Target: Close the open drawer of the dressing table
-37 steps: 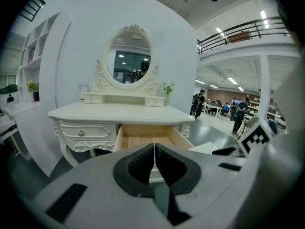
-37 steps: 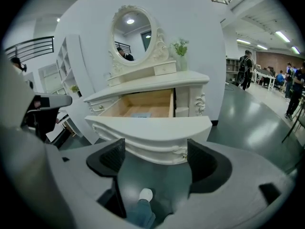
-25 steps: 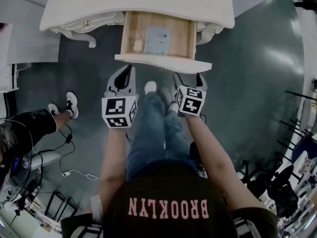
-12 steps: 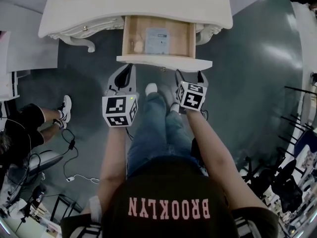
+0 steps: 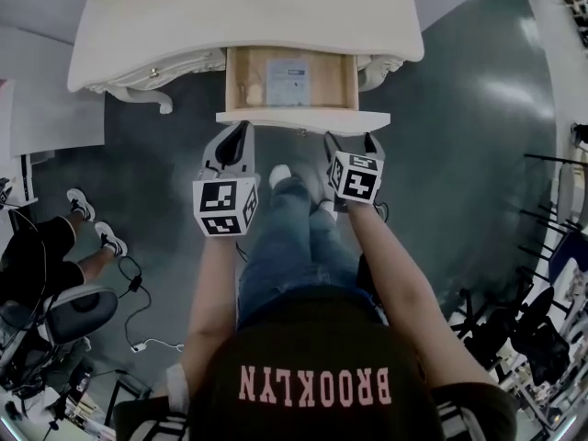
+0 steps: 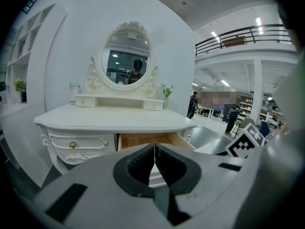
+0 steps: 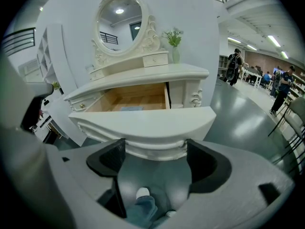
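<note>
Step in hand, as I judge it: the push-in approach, drawer not yet shut. The white dressing table (image 5: 248,16) stands at the top of the head view, and its middle drawer (image 5: 335,76) sticks out toward the person, wooden inside showing, with the curved white drawer front (image 5: 303,120) nearest the grippers. The left gripper (image 5: 241,129) points at the left end of that front with its jaws clenched together on nothing. The right gripper (image 5: 350,141) faces the right end with its jaws spread and empty, and the front spans the gap just ahead of them. Both sets of tips are at or just short of the front; I can't confirm contact. The next move likely calls for a straight, even push from both sides so the drawer doesn't skew on its runners. The tabletop is bare and pale apart from the back shelf. The floor (image 5: 459,154) is dark grey and glossy with light glare, in an open hall with a balcony rail and distant people. A seated person (image 5: 37,255) is at the left edge, with cables (image 5: 138,283) nearby. An oval mirror (image 6: 127,61) rises behind the table, beside a small vase of greenery (image 7: 174,44). Inside the drawer lie a pale card (image 5: 287,70) and a small item (image 5: 246,90) I can't identify. The side drawer has a brass knob (image 6: 72,145).
</note>
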The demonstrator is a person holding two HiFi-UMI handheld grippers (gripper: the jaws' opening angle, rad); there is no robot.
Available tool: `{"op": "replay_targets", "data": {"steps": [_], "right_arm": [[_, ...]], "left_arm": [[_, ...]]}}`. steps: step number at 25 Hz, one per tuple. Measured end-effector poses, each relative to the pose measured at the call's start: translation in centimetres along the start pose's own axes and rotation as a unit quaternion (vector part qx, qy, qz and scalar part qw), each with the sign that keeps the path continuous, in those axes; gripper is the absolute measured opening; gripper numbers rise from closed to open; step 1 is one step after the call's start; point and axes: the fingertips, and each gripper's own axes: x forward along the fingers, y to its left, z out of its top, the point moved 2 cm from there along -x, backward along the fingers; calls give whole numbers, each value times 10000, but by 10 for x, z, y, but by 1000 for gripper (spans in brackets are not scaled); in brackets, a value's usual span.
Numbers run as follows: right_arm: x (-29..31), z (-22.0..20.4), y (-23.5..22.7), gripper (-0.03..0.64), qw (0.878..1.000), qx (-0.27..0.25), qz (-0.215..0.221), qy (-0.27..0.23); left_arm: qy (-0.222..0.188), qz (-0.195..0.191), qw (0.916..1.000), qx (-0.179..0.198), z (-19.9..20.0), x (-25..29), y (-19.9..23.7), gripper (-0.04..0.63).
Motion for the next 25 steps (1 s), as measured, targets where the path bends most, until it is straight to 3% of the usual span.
{"op": "replay_targets", "data": {"steps": [25], "right_arm": [[19, 29, -2, 359, 9996, -78, -270, 52]], "left_arm": [[-101, -146, 9998, 16, 22, 24, 31, 7]]}}
